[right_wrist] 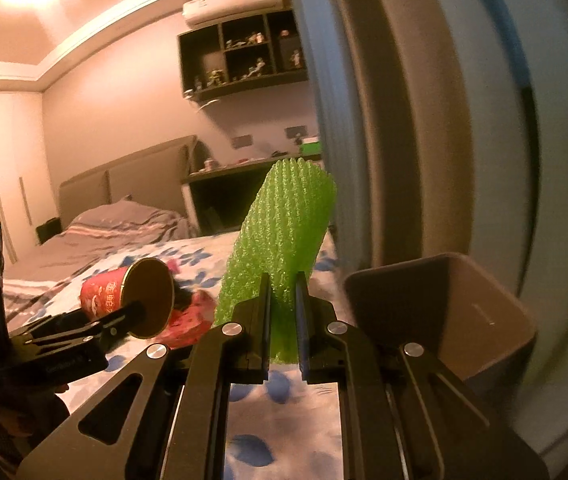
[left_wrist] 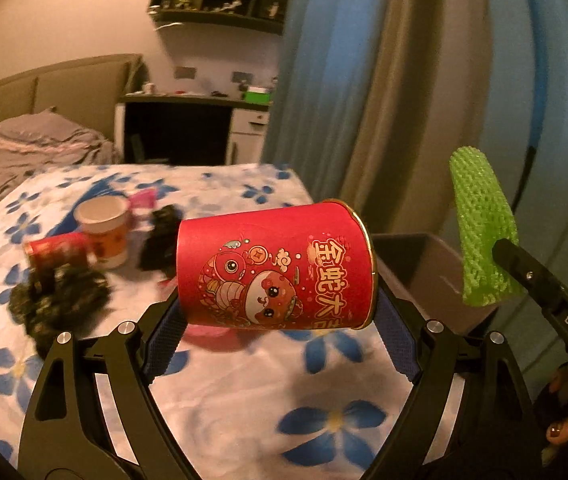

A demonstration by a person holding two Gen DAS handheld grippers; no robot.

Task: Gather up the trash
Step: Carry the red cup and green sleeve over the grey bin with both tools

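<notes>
Left wrist: left tool clamps red cup sideways, angled downward.

Matt paper red cup, rough green foam net, cloth bedsheet

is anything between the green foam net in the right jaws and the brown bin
Nothing visible does. The green foam net, clamped in the right gripper, sits just left of the brown bin, whose open top faces it with no object across the gap. The red cup held by the left gripper is off to the other side.
</notes>
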